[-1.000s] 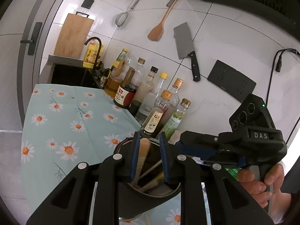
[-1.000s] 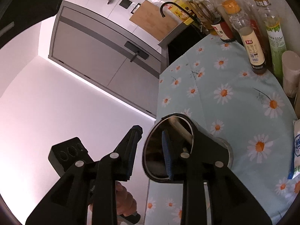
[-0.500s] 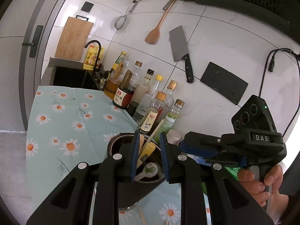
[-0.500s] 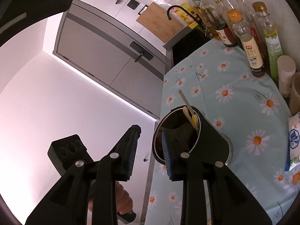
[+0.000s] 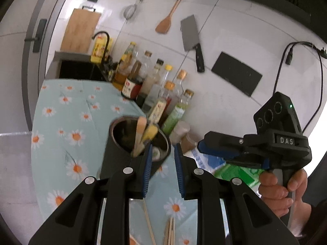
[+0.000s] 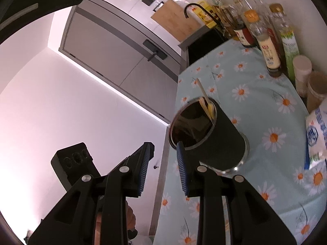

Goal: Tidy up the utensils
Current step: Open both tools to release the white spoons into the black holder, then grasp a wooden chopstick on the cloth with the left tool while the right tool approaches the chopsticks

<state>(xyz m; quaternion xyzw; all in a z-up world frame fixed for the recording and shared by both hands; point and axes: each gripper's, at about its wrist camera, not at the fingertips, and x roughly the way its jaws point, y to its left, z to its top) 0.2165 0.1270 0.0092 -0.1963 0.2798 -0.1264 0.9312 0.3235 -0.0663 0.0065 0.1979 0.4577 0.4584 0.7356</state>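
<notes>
A black utensil holder (image 5: 122, 153) stands on the daisy tablecloth (image 5: 67, 110) and holds a wooden stick (image 5: 140, 134), a yellow-handled utensil (image 5: 150, 133) and a white piece. My left gripper (image 5: 162, 153) is open and empty, just right of and above the holder's rim. Several wooden chopsticks (image 5: 170, 230) lie on the cloth under it. In the right wrist view the holder (image 6: 212, 140) shows the same sticks (image 6: 206, 102). My right gripper (image 6: 163, 153) is open and empty at the holder's left rim; it also shows in the left wrist view (image 5: 235, 153).
A row of sauce and oil bottles (image 5: 155, 89) lines the wall behind the holder. A cleaver (image 5: 192, 40), a wooden spatula (image 5: 165, 22) and a strainer hang on the tiles. A sink (image 5: 77, 71) lies at the far left. Packets (image 6: 316, 134) lie at the right.
My left gripper has risen and pulled back from inside the holder, leaving the wooden utensil standing in it. My right gripper has also drawn back from the holder's rim.
</notes>
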